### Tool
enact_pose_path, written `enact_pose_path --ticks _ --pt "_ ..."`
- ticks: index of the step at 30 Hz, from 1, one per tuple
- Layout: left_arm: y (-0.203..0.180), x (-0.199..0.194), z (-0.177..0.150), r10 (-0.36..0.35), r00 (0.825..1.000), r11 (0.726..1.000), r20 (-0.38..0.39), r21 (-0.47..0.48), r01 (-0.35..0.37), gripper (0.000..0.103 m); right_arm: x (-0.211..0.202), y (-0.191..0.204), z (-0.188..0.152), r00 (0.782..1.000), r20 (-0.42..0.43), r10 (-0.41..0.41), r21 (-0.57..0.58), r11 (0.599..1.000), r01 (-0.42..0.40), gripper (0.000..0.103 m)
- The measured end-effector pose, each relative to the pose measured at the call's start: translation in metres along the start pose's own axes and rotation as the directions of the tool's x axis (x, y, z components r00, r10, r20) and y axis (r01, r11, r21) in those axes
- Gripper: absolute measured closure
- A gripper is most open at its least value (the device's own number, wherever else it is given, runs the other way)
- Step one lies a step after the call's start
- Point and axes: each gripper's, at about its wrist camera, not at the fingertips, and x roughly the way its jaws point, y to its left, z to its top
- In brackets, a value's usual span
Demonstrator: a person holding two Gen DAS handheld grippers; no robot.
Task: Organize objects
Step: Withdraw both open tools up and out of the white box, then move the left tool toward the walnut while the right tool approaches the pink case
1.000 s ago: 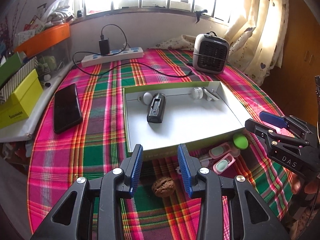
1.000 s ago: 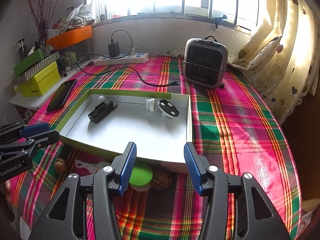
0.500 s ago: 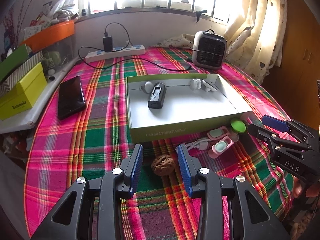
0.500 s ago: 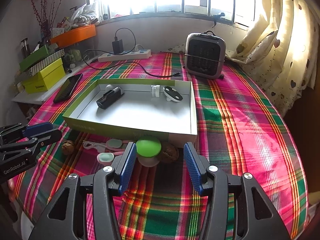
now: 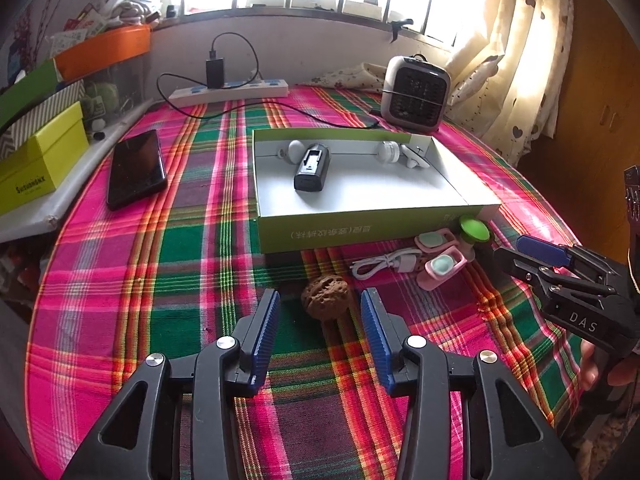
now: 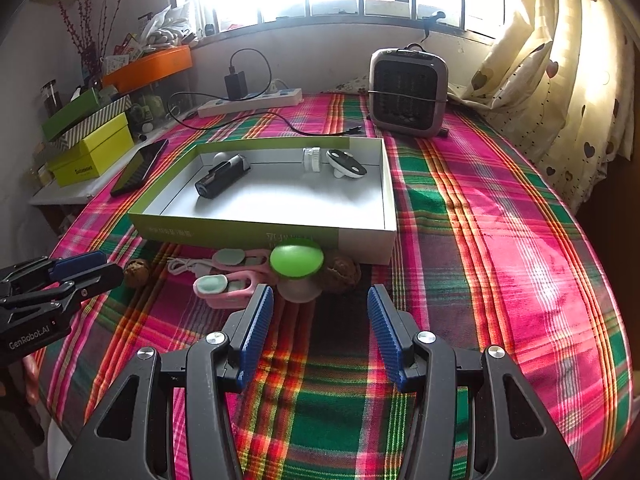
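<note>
A shallow green-and-white box [image 5: 360, 228] [image 6: 360, 236] lies on the plaid table, holding a black device [image 5: 312, 167], a white ball [image 5: 296, 148], a white roll [image 5: 387, 152] and a white-black gadget [image 6: 346, 163]. In front of the box lie a walnut [image 5: 326, 302], a white cable [image 5: 380, 263], two pink clips [image 5: 440, 266], a green-topped toy [image 6: 297, 259] and a second walnut [image 6: 342, 274]. My left gripper [image 5: 320, 320] is open, just before the first walnut. My right gripper [image 6: 320, 314] is open, just before the green toy.
A black phone [image 5: 136, 168] lies left of the box. A small heater [image 5: 416, 94], a power strip [image 5: 228, 94] with charger and cable sit at the back. Yellow and green boxes [image 5: 40, 160] stack on a shelf at the left. Curtains [image 6: 560, 100] hang on the right.
Both grippers have pulled back from the box and lowered toward the table; the loose items in front of the box have come into full view. Both stay open.
</note>
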Motion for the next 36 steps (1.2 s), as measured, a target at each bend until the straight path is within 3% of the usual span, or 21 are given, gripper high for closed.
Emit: enact_pose_path --ticks 36 --pt "0.006 0.032 0.007 -0.014 0.999 1.0 -0.046 0.002 0.014 0.061 0.028 0.011 0.001 0.993 -0.068 0.097 0.012 0.995 -0.096 0.051"
